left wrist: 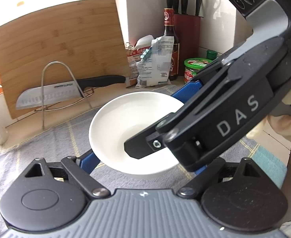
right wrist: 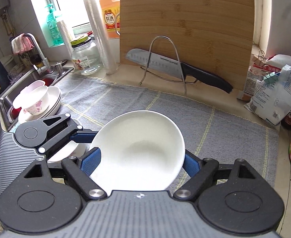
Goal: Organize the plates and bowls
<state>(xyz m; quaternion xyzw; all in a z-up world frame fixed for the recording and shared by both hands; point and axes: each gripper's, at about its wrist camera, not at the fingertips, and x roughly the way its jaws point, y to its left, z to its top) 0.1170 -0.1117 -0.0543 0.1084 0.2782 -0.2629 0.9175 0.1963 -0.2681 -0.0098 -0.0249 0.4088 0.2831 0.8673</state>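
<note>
Two claws are closed on one white dish (right wrist: 141, 138), which is held tilted in the air over the grey cloth (right wrist: 214, 123) on the surface, no part of it seen resting. The right claw (right wrist: 141, 163) is clamped across the rim, one blue pad on each side. The left claw (left wrist: 143, 162) is set on the same dish from the other side. Its near pad is seen at the rim, its far pad is hidden behind the right claw, so that grip is judged, not confirmed. Main risk: the glazed rim is pinched only at its edges, and any mismatch between the two hands is passed into the dish as twist, so it could be levered out of one pair of pads. If it is dropped, another white dish (right wrist: 70, 152) below the left claw is likely to be struck. The claw bodies are crowded together, so a knock between them is possible. The stack of plates and bowls (right wrist: 40, 103) sits beside the sink edge and could be tipped by a hard set-down. The knife (right wrist: 165, 63) on its wire rack is near enough ahead to be clipped.
</note>
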